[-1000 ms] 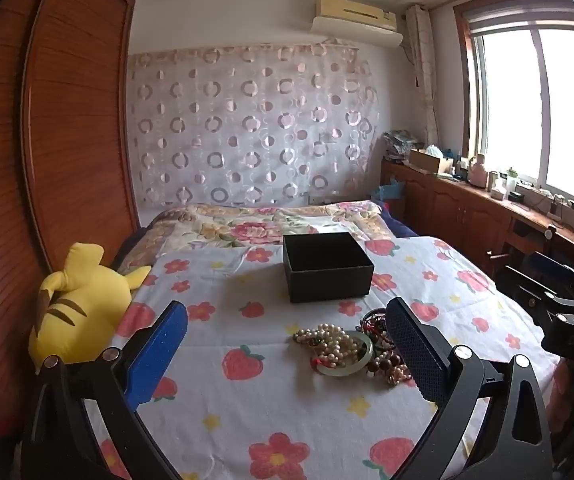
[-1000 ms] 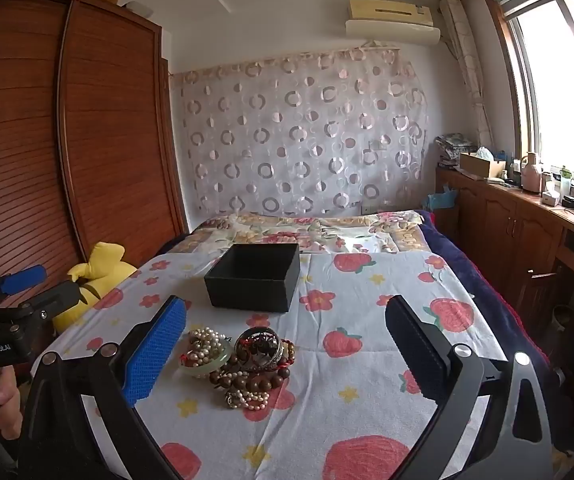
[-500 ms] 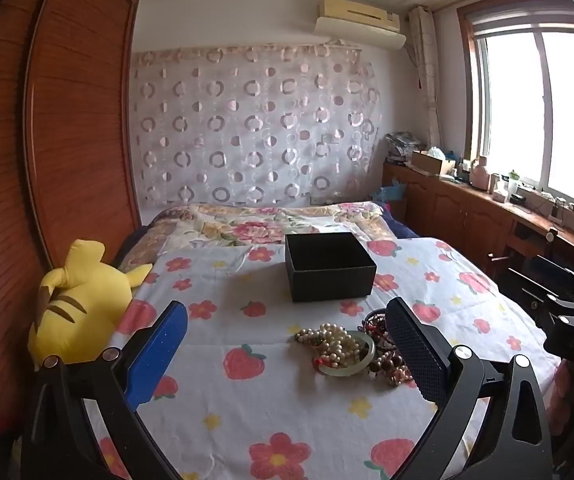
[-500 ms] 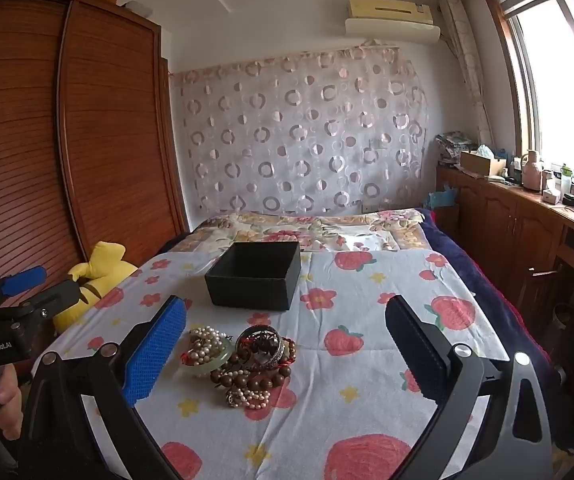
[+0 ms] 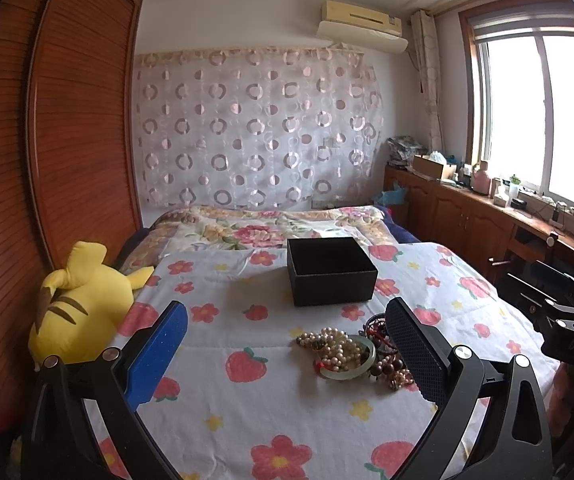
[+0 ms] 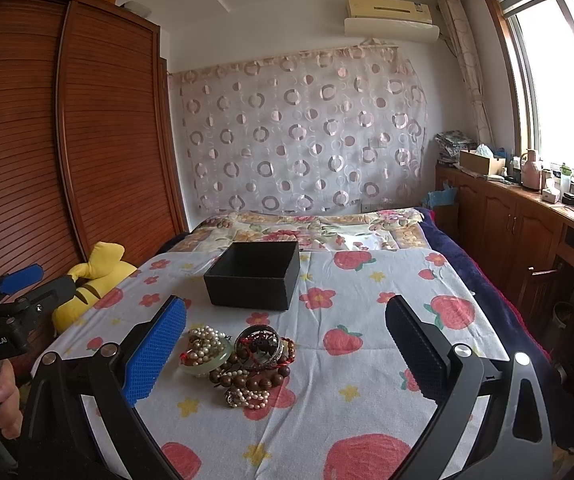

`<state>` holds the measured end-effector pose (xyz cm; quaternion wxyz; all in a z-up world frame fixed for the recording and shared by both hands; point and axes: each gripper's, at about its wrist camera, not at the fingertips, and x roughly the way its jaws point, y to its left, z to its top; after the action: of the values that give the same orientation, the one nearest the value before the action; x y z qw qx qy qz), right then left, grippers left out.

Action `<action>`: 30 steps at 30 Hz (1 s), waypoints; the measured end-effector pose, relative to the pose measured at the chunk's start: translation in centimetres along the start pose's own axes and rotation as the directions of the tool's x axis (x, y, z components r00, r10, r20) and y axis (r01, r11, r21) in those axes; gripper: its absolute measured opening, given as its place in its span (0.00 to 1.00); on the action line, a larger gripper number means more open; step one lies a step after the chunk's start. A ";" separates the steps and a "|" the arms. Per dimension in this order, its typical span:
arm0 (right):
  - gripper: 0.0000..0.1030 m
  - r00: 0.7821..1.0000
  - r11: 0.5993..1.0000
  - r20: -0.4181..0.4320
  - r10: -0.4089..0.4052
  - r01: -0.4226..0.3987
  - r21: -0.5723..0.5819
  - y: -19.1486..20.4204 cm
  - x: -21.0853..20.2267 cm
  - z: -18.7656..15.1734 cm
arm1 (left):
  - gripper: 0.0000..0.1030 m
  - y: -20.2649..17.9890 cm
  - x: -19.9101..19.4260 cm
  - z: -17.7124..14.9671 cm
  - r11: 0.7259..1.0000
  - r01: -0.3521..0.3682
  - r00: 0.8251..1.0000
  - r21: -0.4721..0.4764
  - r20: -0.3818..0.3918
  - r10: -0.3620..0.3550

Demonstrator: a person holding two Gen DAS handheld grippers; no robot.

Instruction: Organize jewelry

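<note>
meanwhile, both spread wide and empty: left claw and right claw above the tangled jewelry heap on the bed, near the black box. likely light, slippery, snag-prone; best pinched by the stiff green bangle.

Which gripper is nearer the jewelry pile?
Hard to call; right gripper perhaps. The jewelry pile sits between its open jaws, toward the left one. For the left gripper, it lies by the right jaw.
</note>
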<state>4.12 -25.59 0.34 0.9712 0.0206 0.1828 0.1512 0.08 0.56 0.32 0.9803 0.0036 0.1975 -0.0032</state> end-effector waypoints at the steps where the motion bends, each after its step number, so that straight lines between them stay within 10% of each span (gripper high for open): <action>1: 0.98 1.000 1.000 0.000 0.000 0.000 0.000 0.0 0.0 0.0 | 0.93 -0.1 -0.1 0.1 1.000 0.000 1.000 0.000 0.002 0.000; 30: 0.98 1.000 1.000 0.001 0.002 -0.002 0.001 0.1 -0.3 0.1 | 0.93 0.0 -1.1 0.7 1.000 -0.003 1.000 -0.011 0.027 0.003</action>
<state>3.89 -25.61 0.51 0.9712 0.0211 0.1822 0.1520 -0.67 0.57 1.41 0.9829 -0.0014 0.1840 -0.0009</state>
